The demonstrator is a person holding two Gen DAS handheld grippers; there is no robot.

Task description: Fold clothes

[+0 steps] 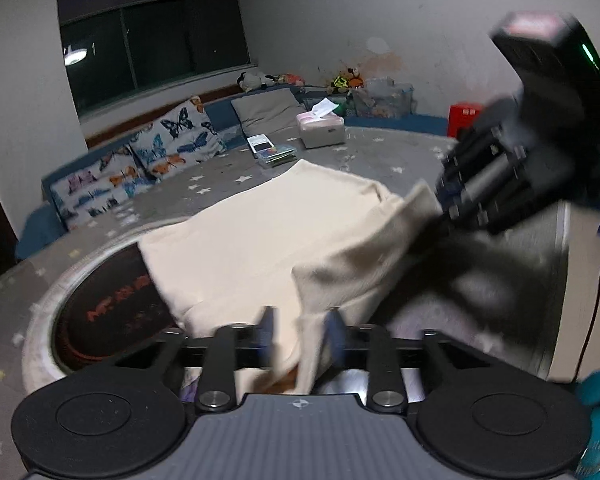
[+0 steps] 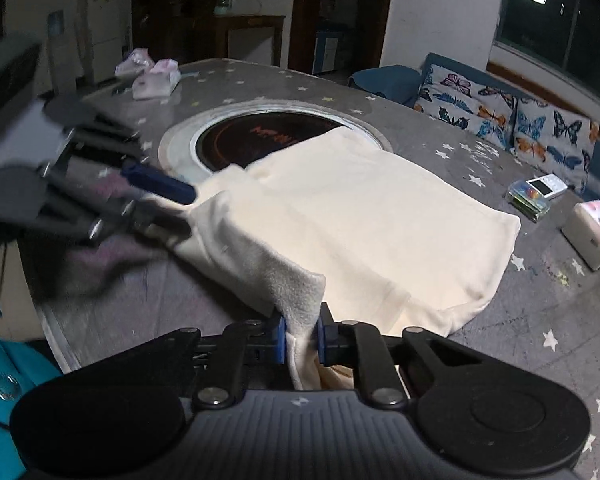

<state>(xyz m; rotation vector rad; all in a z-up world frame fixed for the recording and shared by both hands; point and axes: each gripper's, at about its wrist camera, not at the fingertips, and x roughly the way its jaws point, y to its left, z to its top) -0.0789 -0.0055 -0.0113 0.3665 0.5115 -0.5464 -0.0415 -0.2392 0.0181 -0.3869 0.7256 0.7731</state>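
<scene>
Garment: a cream garment [image 2: 364,216] lay spread on the grey star-patterned desk [image 2: 500,360], its far edge lapping over a round dark inset [image 2: 256,140] in the desk top; what kind of garment it was could not be told.
Left hand-held gripper [image 1: 300,336]: closed on a lifted near corner of the cloth; motion blur smeared the pads and the fold between them.
Right hand-held gripper [image 2: 302,340]: blue pads pinched tight on another raised corner, cloth hanging below them.
Hidden: the inset's red lettering was half covered and unreadable.
Edges: a tissue box [image 1: 322,130] and butterfly cushions [image 1: 180,140] sat well beyond the garment; a teal sleeve [image 2: 4,368] was cut off at the frame's edge.
</scene>
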